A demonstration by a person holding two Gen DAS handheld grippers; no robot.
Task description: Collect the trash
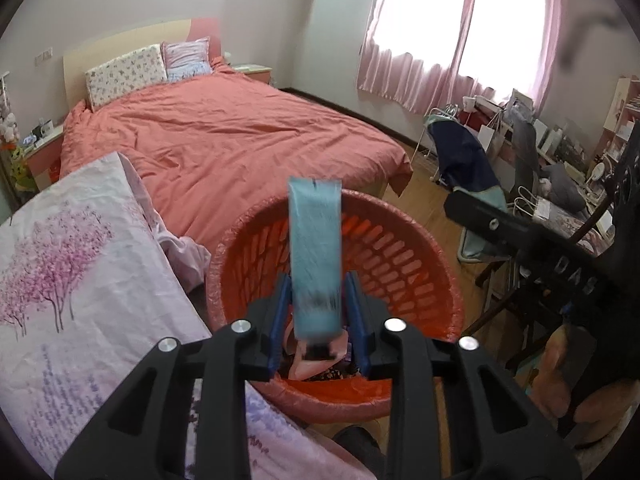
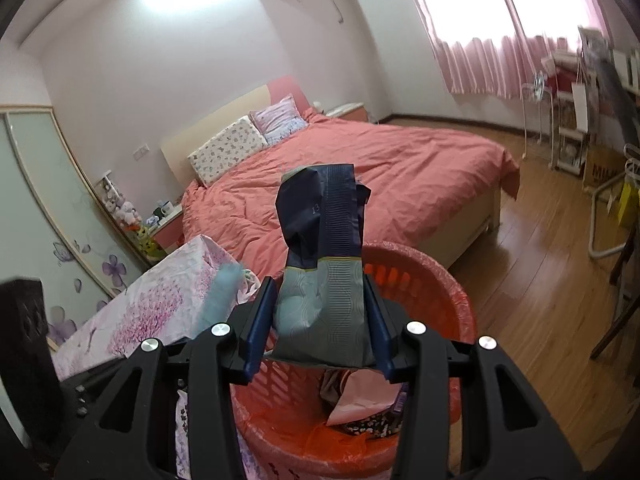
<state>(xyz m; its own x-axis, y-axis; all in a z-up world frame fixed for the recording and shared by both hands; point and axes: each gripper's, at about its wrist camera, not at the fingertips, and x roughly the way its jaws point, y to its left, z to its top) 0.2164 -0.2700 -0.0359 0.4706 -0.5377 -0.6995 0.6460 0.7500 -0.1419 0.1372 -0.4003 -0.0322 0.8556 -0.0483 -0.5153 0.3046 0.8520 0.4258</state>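
Over the red basket (image 1: 420, 272) both grippers hang side by side. Left gripper (image 1: 318, 304) has its blue pads (image 1: 282, 300) apart on either side of a light blue packet (image 1: 316, 248), which is blurred and stands upright between them; whether the pads touch it I cannot tell. Its lower end sits above the trash in the basket, pink paper (image 1: 308, 364) and a dark flowered scrap. Right gripper (image 2: 322, 316) is clenched on a crumpled wrapper (image 2: 324, 264), dark navy at the top, pale grey-green below, sticking up from the jaws above the basket (image 2: 448, 296). More pink paper (image 2: 360, 400) lies inside. A clear plastic liner covers the basket rim. Just left of the basket is a box (image 1: 72, 280) printed with pink blossom trees, touching or nearly touching it. Behind is a bed (image 1: 248, 136) with a salmon cover and pillows (image 1: 128, 70). Wooden floor (image 2: 540, 280) runs right toward pink curtains (image 1: 404, 48)
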